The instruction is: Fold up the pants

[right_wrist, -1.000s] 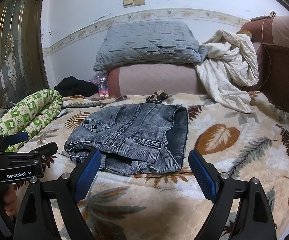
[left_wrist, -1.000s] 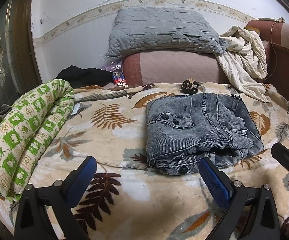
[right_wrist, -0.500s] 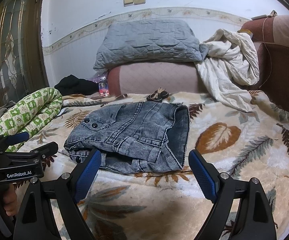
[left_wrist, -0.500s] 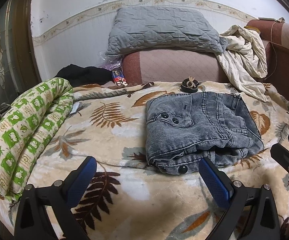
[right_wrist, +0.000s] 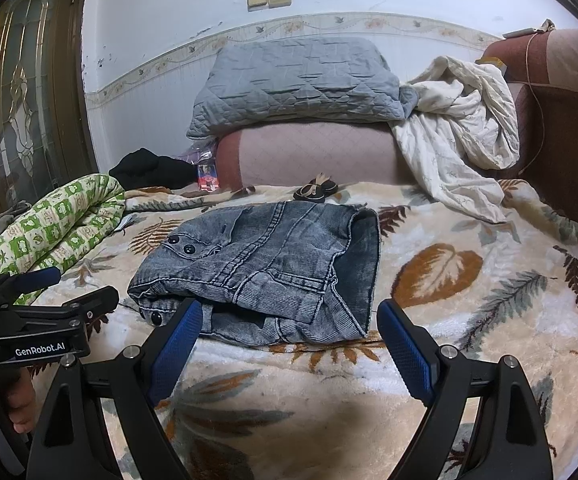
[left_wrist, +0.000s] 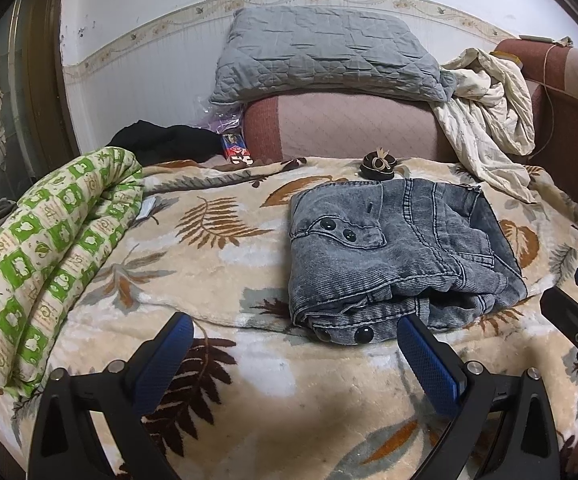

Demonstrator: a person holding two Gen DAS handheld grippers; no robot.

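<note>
"GenRobot.AI" on left tongs (right_wrist: 45, 284) — pants (right_wrist: 265, 272) folded, no label.

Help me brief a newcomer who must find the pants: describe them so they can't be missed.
On the bed, a leaf-print blanket covers the top. Near its middle, in front of the pink sofa cushion, lie the folded pants. They are the only grey-blue denim there, with dark round buttons, unlike the green-checked quilt rolled at the left.

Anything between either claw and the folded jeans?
Nothing visible. Only bare leaf-print blanket lies between the open right claw, the open left claw and the folded grey-blue denim jeans.
</note>
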